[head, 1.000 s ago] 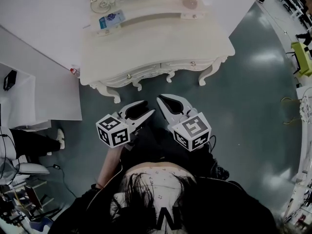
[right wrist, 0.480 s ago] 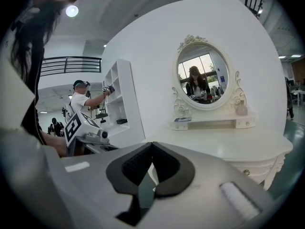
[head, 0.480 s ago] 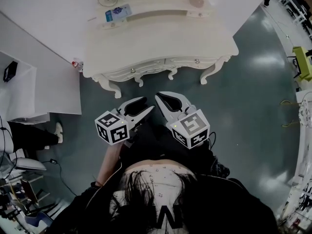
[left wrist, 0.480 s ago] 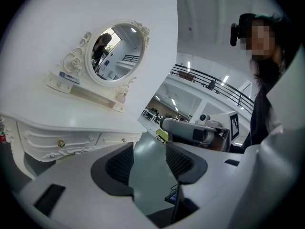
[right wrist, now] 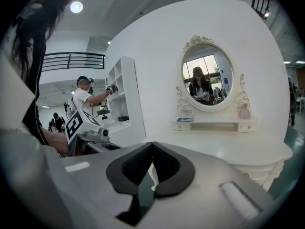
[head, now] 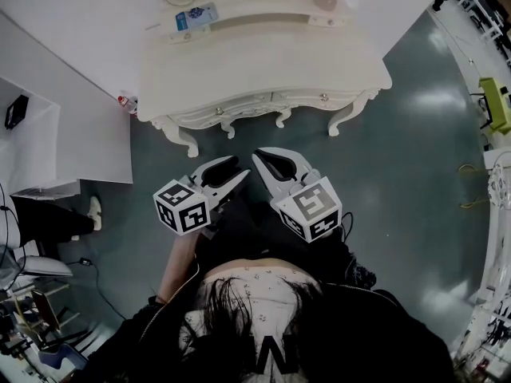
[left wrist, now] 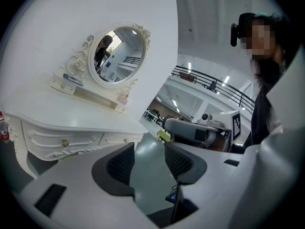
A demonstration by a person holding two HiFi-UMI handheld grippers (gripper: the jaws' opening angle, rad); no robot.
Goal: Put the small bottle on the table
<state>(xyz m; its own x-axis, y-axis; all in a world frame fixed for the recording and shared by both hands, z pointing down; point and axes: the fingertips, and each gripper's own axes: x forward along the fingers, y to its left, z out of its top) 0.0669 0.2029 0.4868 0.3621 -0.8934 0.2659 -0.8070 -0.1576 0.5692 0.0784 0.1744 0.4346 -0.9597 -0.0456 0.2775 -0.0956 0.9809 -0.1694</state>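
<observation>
Your left gripper (left wrist: 148,149) spread, right gripper (right wrist: 151,149) pressed together, both empty, parked short of table (head: 263,62) front edge: nothing to carry yet. Off tabletop, beside left front corner, stands small bottle (head: 121,100).

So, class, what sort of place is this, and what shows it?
Probably a big indoor hall with a staged room: a white dressing table with an oval mirror, and a railed balcony behind.

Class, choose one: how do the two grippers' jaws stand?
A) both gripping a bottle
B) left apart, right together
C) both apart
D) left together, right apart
B: the left gripper shows floor between its jaws; the right gripper has its jaw tips meeting, nothing held.
</observation>
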